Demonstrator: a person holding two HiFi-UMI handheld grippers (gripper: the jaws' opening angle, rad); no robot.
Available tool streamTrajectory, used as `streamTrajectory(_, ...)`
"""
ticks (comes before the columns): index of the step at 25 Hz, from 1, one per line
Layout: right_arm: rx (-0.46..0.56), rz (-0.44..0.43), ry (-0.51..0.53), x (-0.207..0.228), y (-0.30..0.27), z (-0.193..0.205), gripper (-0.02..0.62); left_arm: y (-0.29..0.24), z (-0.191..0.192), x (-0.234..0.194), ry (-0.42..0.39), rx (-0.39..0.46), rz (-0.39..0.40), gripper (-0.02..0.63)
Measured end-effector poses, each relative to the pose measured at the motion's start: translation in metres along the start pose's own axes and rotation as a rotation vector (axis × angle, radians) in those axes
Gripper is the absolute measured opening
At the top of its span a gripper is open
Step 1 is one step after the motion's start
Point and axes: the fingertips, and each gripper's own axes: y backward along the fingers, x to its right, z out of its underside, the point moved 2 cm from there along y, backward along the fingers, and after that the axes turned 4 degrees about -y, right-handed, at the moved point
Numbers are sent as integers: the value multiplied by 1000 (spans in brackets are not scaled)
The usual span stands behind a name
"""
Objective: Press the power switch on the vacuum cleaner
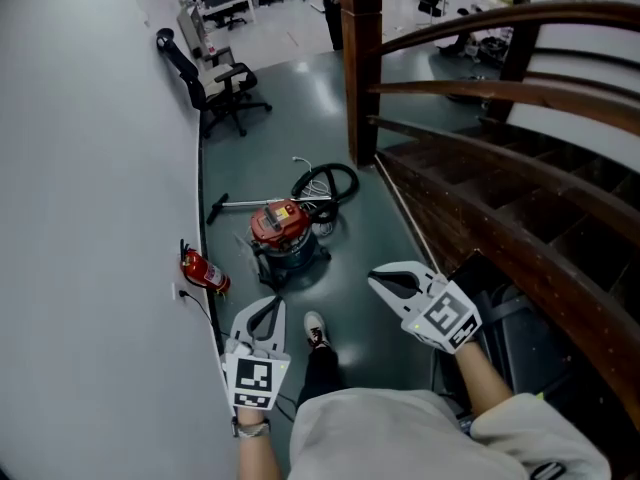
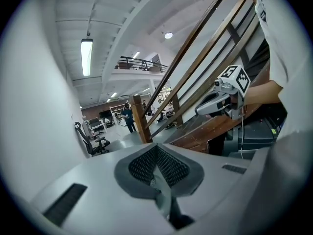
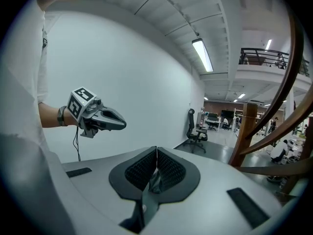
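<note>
A canister vacuum cleaner (image 1: 285, 233) with a red top and blue-grey body stands on the dark floor ahead, its black hose (image 1: 325, 181) coiled behind it and its wand lying to the left. My left gripper (image 1: 266, 306) hangs short of it, near the wall, jaws together and holding nothing. Farther right, beside the stairs, my right gripper (image 1: 385, 277) is also shut and empty. In the left gripper view the closed jaws (image 2: 156, 150) point up along the stairs, with the right gripper (image 2: 215, 99) in sight. The right gripper view shows its closed jaws (image 3: 156, 153) and the left gripper (image 3: 105, 119).
A white wall (image 1: 90, 218) runs along the left. A red fire extinguisher (image 1: 203, 272) lies by the wall near the vacuum. A wooden staircase with rail (image 1: 480, 98) fills the right. A black office chair (image 1: 215, 83) stands farther back. My shoe (image 1: 316, 330) is on the floor.
</note>
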Motion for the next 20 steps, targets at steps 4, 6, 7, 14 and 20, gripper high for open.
streamTrajectory(4, -6, 18, 8, 29, -37, -7, 31, -36, 5, -40, -6, -6, 20, -2)
streamTrajectory(6, -4, 22, 3, 47, -56, -15, 31, -56, 1, -61, -23, 8, 29, -2)
streamTrajectory(7, -3, 23, 1, 55, -65, -20, 31, -65, 0, -72, -30, 12, 33, -2)
streamTrajectory(14, 28, 29, 0, 96, -121, -49, 30, -115, -8, -139, -42, 22, 48, -2)
streamTrajectory(20, 25, 62, 15, 112, -146, -64, 29, -132, -7, -165, -43, 13, 66, -2)
